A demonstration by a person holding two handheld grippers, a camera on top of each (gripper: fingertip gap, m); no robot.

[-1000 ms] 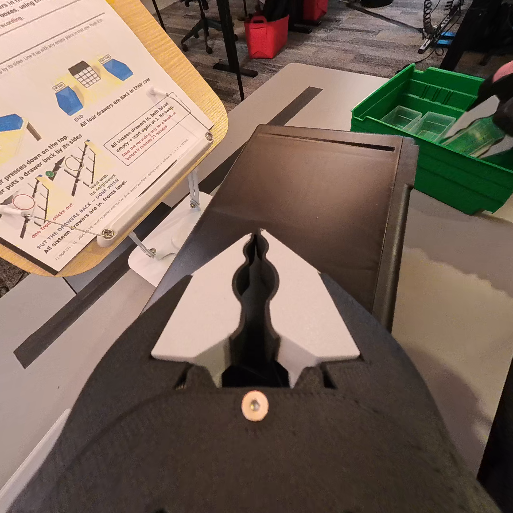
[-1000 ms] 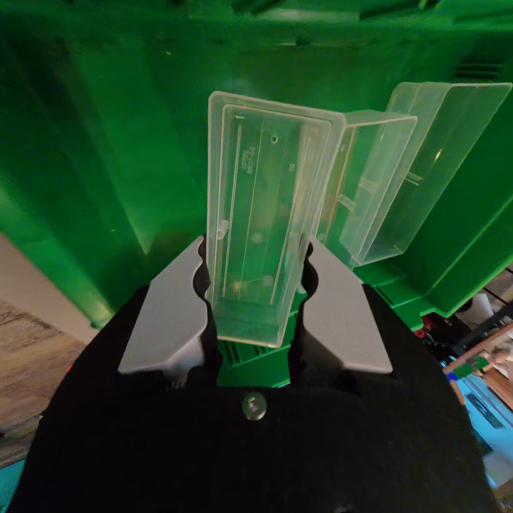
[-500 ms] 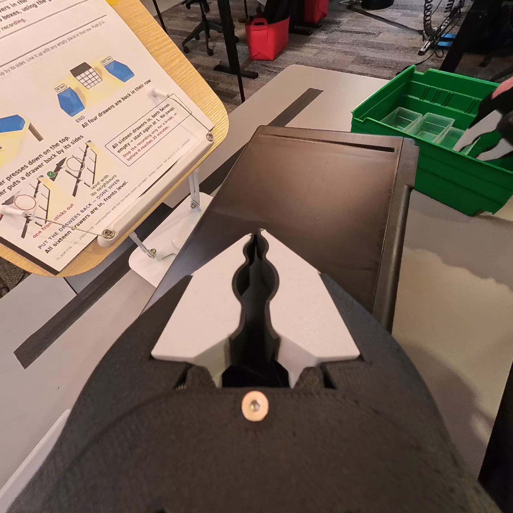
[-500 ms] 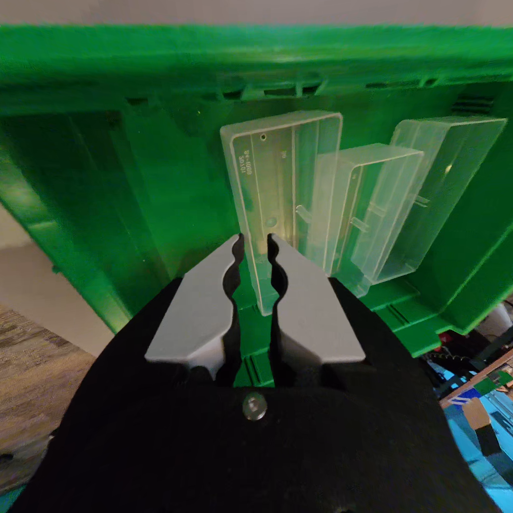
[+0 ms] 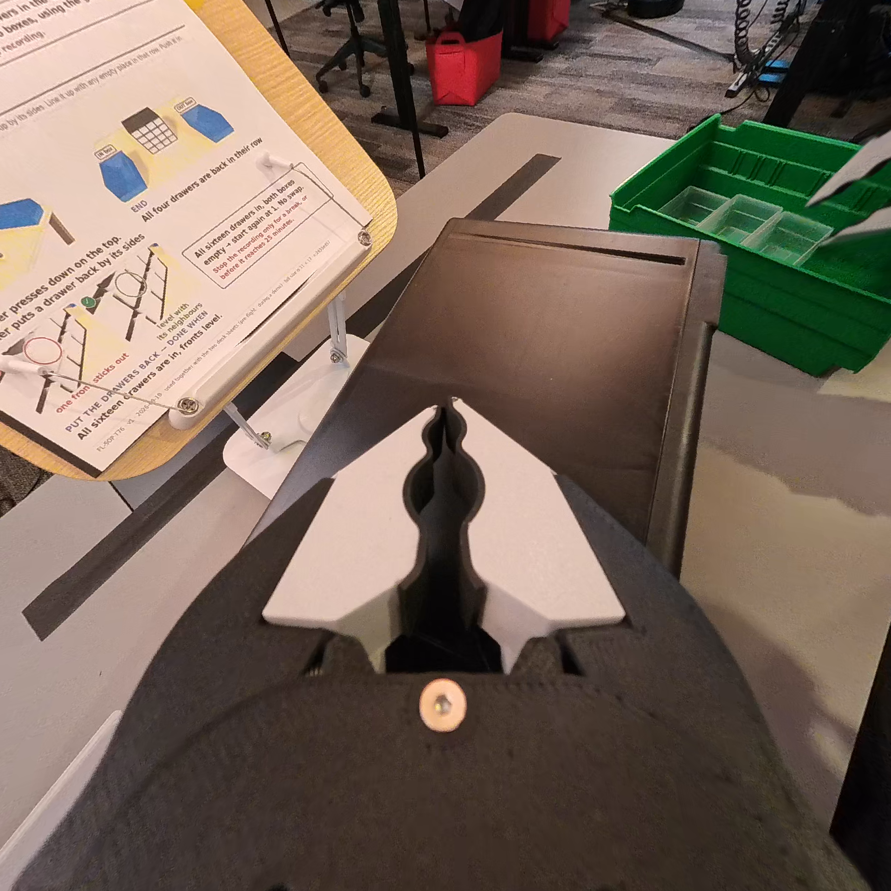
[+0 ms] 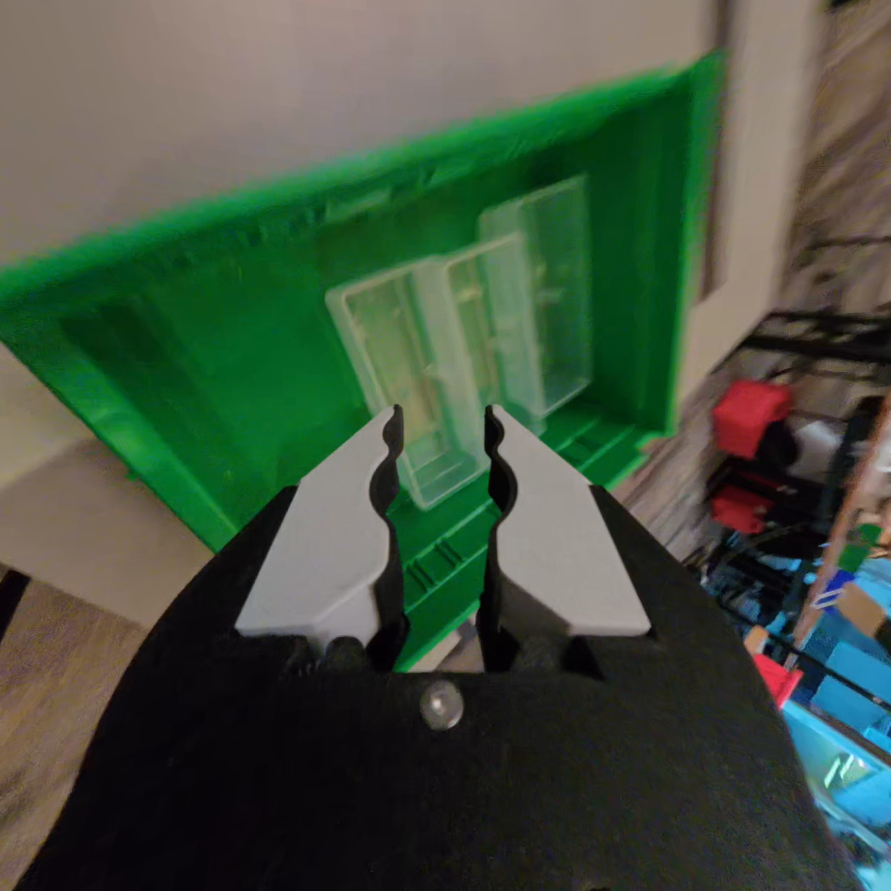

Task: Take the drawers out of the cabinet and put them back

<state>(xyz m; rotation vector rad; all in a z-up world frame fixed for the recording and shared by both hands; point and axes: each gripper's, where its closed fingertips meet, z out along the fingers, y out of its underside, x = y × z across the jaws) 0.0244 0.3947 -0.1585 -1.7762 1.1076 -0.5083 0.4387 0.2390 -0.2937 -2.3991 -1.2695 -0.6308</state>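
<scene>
The black cabinet shows its flat top in the left wrist view. My left gripper is shut and empty, resting on that top. Three clear plastic drawers lie side by side in the green bin. My right gripper is open and empty, held above the bin and clear of the drawers. In the left wrist view the drawers sit in the bin at the right, and the right gripper's fingers show at the right edge.
An instruction sheet on a wooden stand stands left of the cabinet. The grey table carries a black tape stripe. Red bags and chairs stand on the floor beyond.
My right gripper let go of a clear drawer in the green bin, opened, and pulled back and up away from it. The left gripper has not moved.
</scene>
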